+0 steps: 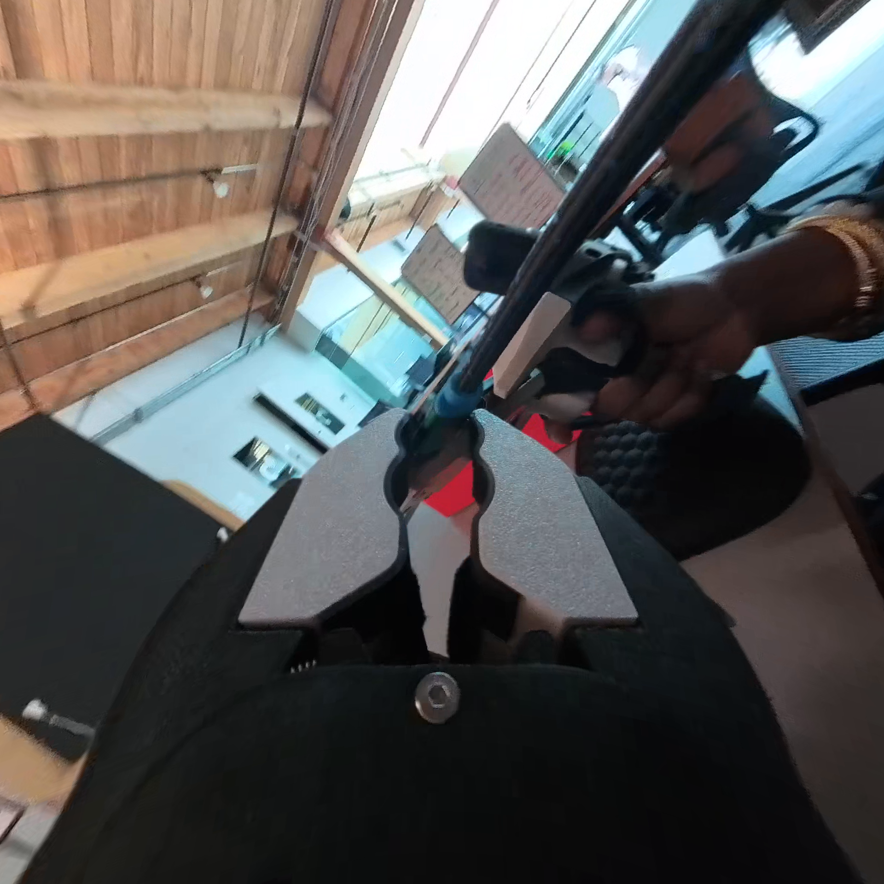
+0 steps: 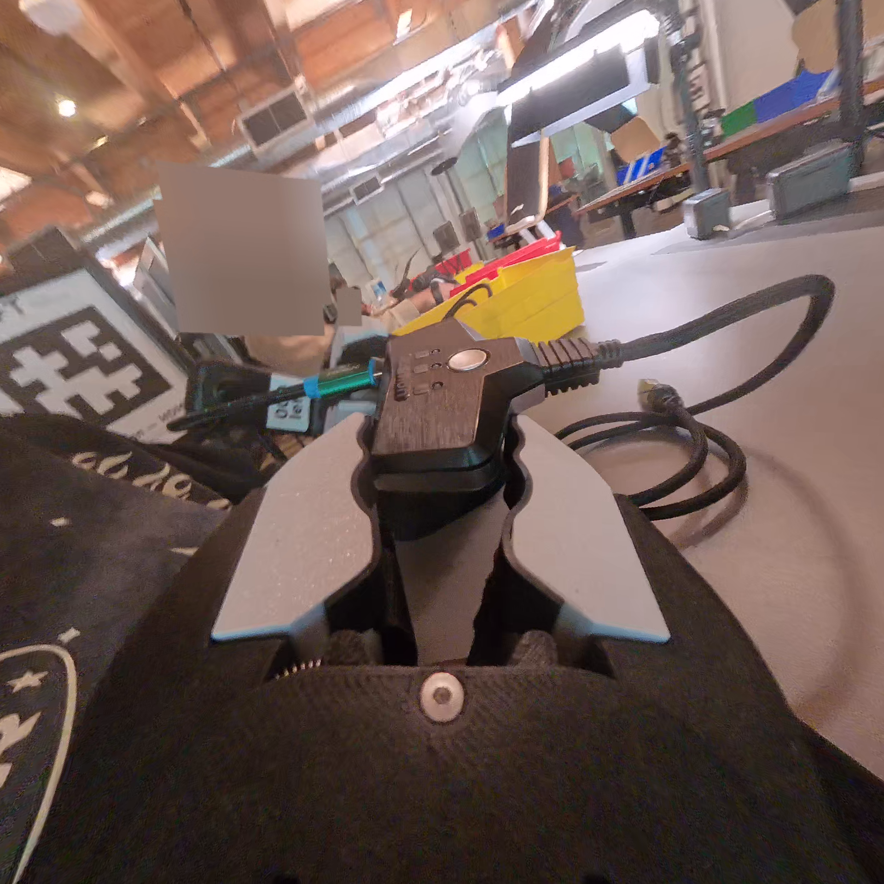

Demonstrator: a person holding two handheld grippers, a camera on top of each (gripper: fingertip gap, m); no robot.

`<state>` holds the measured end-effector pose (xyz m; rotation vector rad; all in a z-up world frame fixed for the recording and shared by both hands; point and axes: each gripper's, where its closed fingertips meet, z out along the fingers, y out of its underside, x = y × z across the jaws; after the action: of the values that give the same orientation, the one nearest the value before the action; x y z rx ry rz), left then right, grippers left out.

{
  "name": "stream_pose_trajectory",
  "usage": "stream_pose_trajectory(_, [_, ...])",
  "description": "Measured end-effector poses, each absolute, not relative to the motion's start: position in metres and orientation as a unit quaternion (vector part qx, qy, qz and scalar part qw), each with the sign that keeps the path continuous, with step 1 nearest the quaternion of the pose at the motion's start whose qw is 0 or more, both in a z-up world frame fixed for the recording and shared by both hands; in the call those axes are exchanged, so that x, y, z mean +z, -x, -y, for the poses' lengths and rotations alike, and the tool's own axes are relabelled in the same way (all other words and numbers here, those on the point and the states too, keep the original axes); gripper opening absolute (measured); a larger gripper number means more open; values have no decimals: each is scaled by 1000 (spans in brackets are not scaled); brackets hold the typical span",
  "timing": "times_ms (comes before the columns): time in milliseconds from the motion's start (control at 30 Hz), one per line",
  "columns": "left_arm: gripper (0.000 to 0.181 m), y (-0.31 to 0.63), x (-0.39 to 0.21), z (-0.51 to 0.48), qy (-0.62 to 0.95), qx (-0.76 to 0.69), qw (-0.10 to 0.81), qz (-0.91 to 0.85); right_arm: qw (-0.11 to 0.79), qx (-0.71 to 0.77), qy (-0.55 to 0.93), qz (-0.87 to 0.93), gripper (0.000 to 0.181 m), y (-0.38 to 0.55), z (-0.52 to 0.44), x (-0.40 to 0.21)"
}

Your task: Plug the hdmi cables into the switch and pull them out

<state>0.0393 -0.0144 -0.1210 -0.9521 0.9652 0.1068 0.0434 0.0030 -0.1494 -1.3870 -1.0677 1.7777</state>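
My right gripper (image 2: 437, 430) is shut on the black HDMI switch (image 2: 430, 397) and holds it just above the table. A thick black cable (image 2: 717, 335) is plugged into the switch's right side. A green HDMI plug with a blue collar (image 2: 342, 379) meets the switch's left side; how deep it sits I cannot tell. My left gripper (image 1: 437, 425) is shut on that green plug (image 1: 452, 404), and its black cable (image 1: 574, 215) runs up and away. The right gripper (image 1: 540, 335) and the hand holding it show just behind.
A loose black cable (image 2: 693, 459) lies coiled on the grey table (image 2: 765, 550) at the right, its gold-tipped plug (image 2: 655, 390) free. Yellow bins (image 2: 535, 296) and red bins (image 2: 526, 253) stand behind the switch. A dark patterned cloth (image 2: 95, 502) lies at the left.
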Motion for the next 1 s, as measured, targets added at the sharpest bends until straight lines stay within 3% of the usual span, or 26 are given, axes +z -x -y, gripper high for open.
stream_pose_trajectory(100, [46,-31,-119,13,471,42,791,-389,334,680,534,375,53,-47,-14,-148])
stream_pose_trajectory(200, [52,-28,-116,22,495,-21,815,-302,370,663,536,370,54,-47,-17,-146])
stream_pose_trajectory(300, [44,-33,-122,29,505,-23,823,-261,401,657,528,359,52,-47,-14,-141])
stream_pose_trajectory(367, [22,-37,-121,33,492,-5,833,-253,412,657,525,350,52,-46,-11,-139])
stream_pose_trajectory(733, [18,-47,-105,69,381,22,864,-330,372,676,448,452,53,-51,27,-137])
stream_pose_trajectory(1000, [15,-47,-108,83,365,22,826,-428,361,637,421,535,57,-51,44,-146])
